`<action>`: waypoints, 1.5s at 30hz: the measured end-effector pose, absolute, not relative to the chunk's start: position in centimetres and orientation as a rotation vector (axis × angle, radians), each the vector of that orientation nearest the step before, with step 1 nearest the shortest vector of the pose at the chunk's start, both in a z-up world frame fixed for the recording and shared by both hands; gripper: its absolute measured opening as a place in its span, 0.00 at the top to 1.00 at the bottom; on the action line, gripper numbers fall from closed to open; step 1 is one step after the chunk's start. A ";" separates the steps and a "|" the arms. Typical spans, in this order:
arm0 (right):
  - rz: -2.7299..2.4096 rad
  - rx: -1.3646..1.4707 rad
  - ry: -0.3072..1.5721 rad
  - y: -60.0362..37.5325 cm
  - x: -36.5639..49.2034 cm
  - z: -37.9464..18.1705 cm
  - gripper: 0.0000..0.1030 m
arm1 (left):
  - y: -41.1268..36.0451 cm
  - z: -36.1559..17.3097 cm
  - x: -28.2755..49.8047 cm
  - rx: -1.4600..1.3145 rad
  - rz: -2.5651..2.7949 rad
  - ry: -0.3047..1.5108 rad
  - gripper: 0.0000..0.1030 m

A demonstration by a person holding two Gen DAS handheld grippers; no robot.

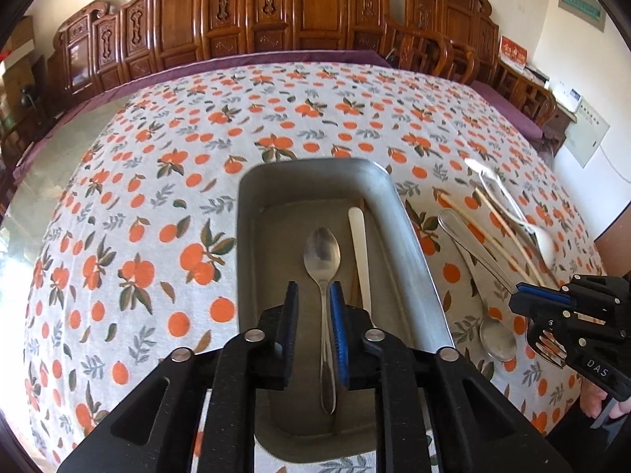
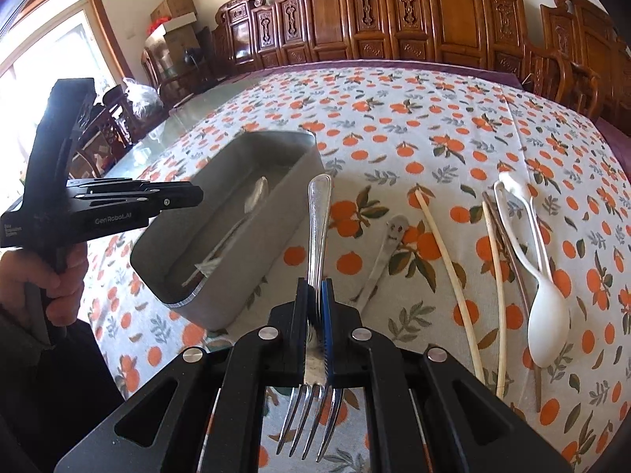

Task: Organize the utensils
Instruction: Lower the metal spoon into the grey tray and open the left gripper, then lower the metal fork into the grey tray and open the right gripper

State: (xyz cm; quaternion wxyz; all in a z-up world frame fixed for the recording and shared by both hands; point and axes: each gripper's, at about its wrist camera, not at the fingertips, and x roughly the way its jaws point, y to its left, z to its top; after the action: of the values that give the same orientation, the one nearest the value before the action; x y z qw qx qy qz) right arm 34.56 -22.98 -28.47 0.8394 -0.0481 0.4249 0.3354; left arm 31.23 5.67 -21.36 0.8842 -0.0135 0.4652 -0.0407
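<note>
A steel tray [image 1: 414, 244] holds a metal spoon [image 1: 322, 260], a white utensil [image 1: 359, 244] and a brown stick. My left gripper [image 1: 313, 295] hovers over the tray, open, its pads either side of the spoon's neck with gaps. My right gripper [image 2: 315, 295] is shut on a metal fork [image 2: 318, 213], handle pointing forward, tines toward the camera, right of the tray [image 2: 252, 260]. It also shows in the left wrist view [image 1: 528, 295]. On the cloth lie a metal spoon [image 2: 384, 252], pale chopsticks [image 2: 445, 260], dark chopsticks [image 2: 508, 252] and white plastic spoons [image 2: 546, 303].
The table wears an orange-print cloth [image 1: 157, 205]. Carved wooden chairs [image 1: 252, 12] line the far side. Bare glass tabletop [image 2: 189, 118] lies left. Cardboard boxes [image 2: 173, 12] stand at the back left.
</note>
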 end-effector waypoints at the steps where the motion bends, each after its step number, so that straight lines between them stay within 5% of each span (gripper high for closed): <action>1: 0.710 -0.098 0.892 -22.8 34.6 -28.1 0.92 | 5.9 -21.0 31.1 -0.031 -0.084 0.957 0.82; 13: 0.754 -0.085 0.852 -16.9 35.2 -25.1 0.92 | 9.1 -18.6 30.2 -0.066 -0.055 0.883 0.78; 24: 0.766 -0.096 0.896 -10.8 36.7 -26.4 0.92 | 12.0 -18.0 29.9 -0.073 0.011 0.854 0.64; 45: 0.696 -0.235 0.986 -7.2 36.8 -30.7 0.93 | 13.3 -18.0 29.8 -0.089 0.042 0.850 0.64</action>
State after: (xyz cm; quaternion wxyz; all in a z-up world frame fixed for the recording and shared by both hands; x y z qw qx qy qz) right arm 36.79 -7.19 -30.71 0.8170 -0.1101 0.4625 0.3264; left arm 29.84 13.28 -18.00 0.9099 -0.0431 0.4120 0.0204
